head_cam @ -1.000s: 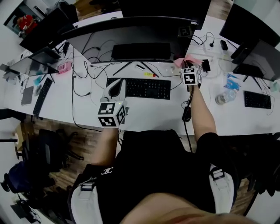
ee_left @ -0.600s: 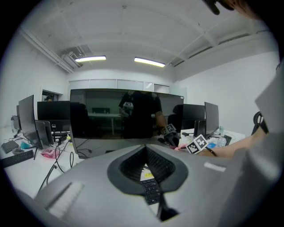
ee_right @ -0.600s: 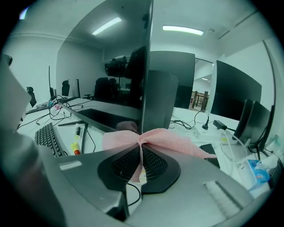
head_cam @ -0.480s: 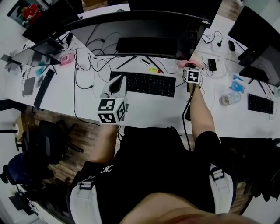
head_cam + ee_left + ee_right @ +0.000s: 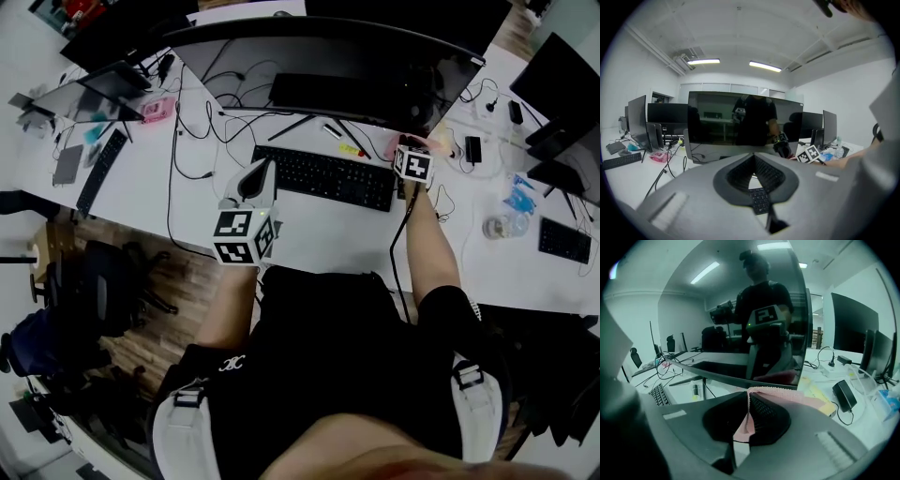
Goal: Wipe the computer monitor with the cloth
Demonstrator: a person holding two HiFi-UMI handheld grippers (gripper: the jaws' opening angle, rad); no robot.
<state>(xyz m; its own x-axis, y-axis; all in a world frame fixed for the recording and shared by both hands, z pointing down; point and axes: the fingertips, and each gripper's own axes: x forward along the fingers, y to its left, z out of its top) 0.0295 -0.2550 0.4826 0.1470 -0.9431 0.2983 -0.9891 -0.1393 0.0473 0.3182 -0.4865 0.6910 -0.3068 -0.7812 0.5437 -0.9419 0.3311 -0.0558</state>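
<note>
While right gripper [image 5: 748, 397] clamps pink cloth [image 5: 787, 397] by monitor [image 5: 731, 310] lower edge, left gripper [image 5: 753, 159] jaws together, holding nothing.

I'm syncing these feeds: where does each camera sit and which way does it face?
Head view: on the person's head, steeply down at the desk; torso, forearms, left gripper, right gripper show.
Left gripper view: on that gripper, facing the monitor over the keyboard; its shut jaws show.
Right gripper view: on that gripper, close to the monitor's lower edge; jaws shut on the cloth.
Shared: both gripper views see the monitor.
</note>
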